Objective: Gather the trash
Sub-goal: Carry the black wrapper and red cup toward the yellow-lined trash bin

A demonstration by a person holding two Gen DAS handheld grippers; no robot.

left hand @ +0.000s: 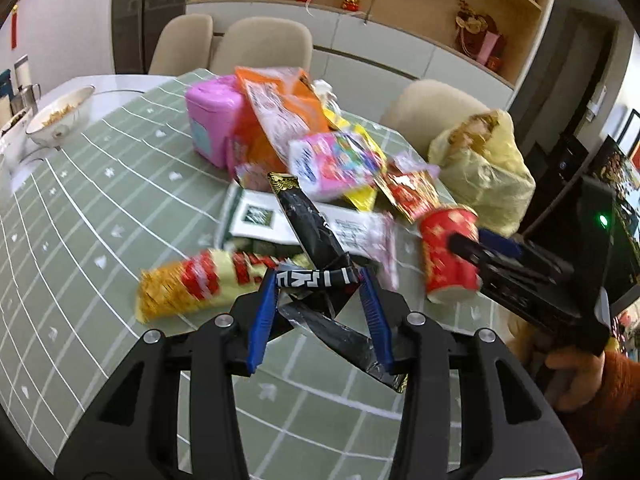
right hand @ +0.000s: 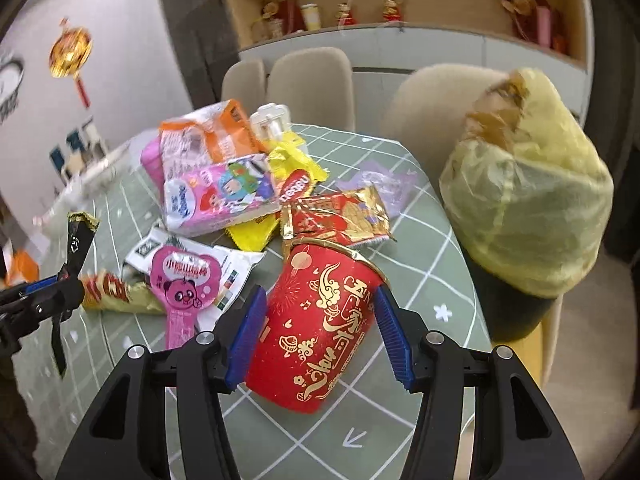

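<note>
holding: left tool (left hand: 318,280) has its blue pads closed in on a black wrapper (left hand: 320,276), which looks lifted off the tabletop (left hand: 80,216); right tool (right hand: 320,316) has its pads pressed on either side of a red paper cup (right hand: 320,320).
black wrapper: thin crinkled foil film, judged very light and floppy; it folds between the pads, one long end sticking up ahead of the left tool and another hanging below toward the camera. slick surface, so a pinch on the folded middle, where layers bunch, should hold better than a single edge.
red paper cup: tilted, rim pointing away from the right tool, base toward the camera. probably light and empty, with thin walls that dent if squeezed hard; the mid-wall grip looks fair, though near the stiffer rim would crush less.
trash pile: more wrappers (right hand: 224,196) lie ahead of both tools, overlapping; all soft, light packets that would slide on the cloth.
yellow bag (right hand: 528,200): ahead and to the right of the right tool, at the tabletop's edge, bulging and open at the top; likely where the trash goes.
risk: loose wrapper ends may catch on the pile.
</note>
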